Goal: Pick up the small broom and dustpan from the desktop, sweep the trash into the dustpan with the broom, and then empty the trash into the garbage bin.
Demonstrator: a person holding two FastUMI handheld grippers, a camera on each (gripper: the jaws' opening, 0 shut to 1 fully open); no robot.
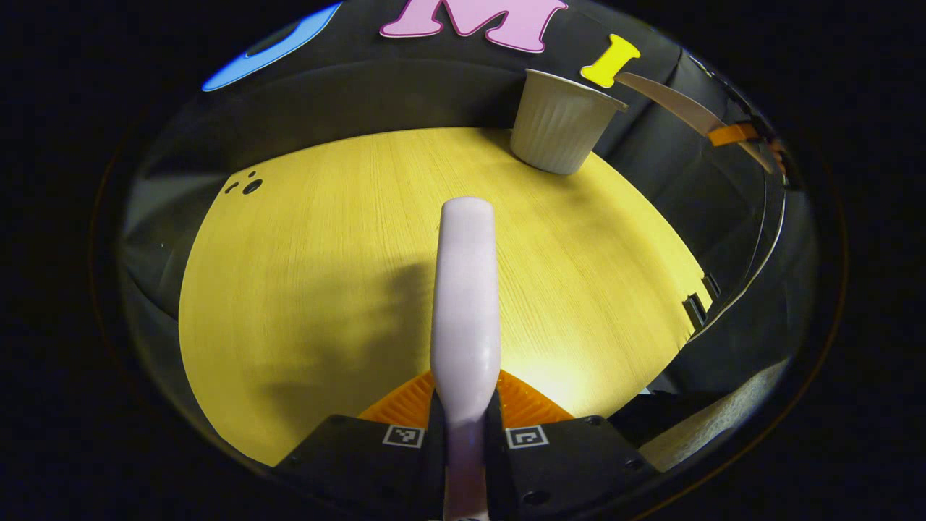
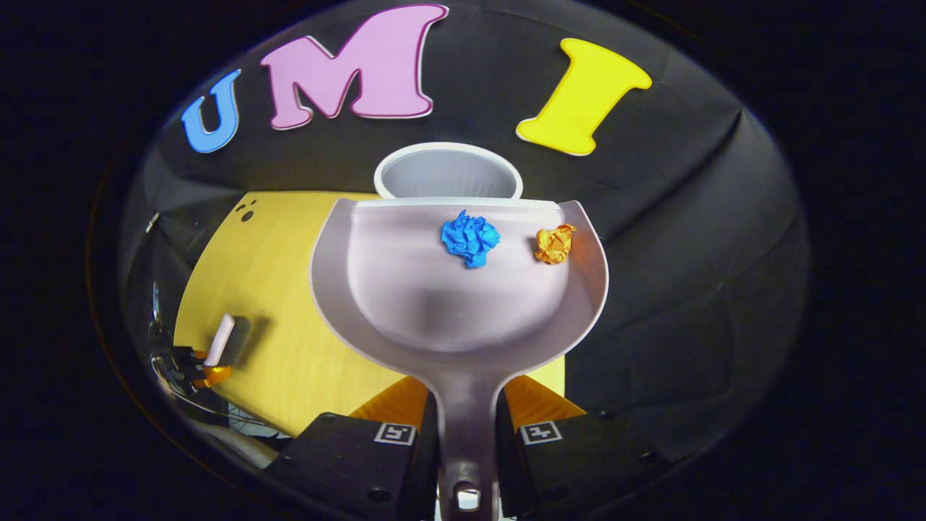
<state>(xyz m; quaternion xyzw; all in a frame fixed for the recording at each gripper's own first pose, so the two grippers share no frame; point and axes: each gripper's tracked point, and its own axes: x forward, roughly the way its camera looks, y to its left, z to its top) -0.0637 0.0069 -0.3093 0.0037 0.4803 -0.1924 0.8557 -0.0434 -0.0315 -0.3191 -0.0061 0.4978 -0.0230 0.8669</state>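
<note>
My left gripper (image 1: 466, 394) is shut on the pale lilac broom (image 1: 466, 289), which points forward over the yellow desktop (image 1: 304, 275). My right gripper (image 2: 466, 398) is shut on the handle of the lilac dustpan (image 2: 448, 304). The pan hangs level, its front lip just before the open white bin (image 2: 448, 174). A blue paper ball (image 2: 470, 237) and an orange paper ball (image 2: 555, 244) lie in the pan near the lip. In the left gripper view the bin (image 1: 561, 123) stands at the table's far right, with the dustpan (image 1: 673, 101) edge-on beside it. Far left in the right gripper view is the broom (image 2: 219, 340).
Small dark holes (image 1: 246, 184) mark the desktop's far left corner. The table's right edge (image 1: 698, 304) has notches, and black cloth drops beyond it. Black booth wall stands right behind the bin.
</note>
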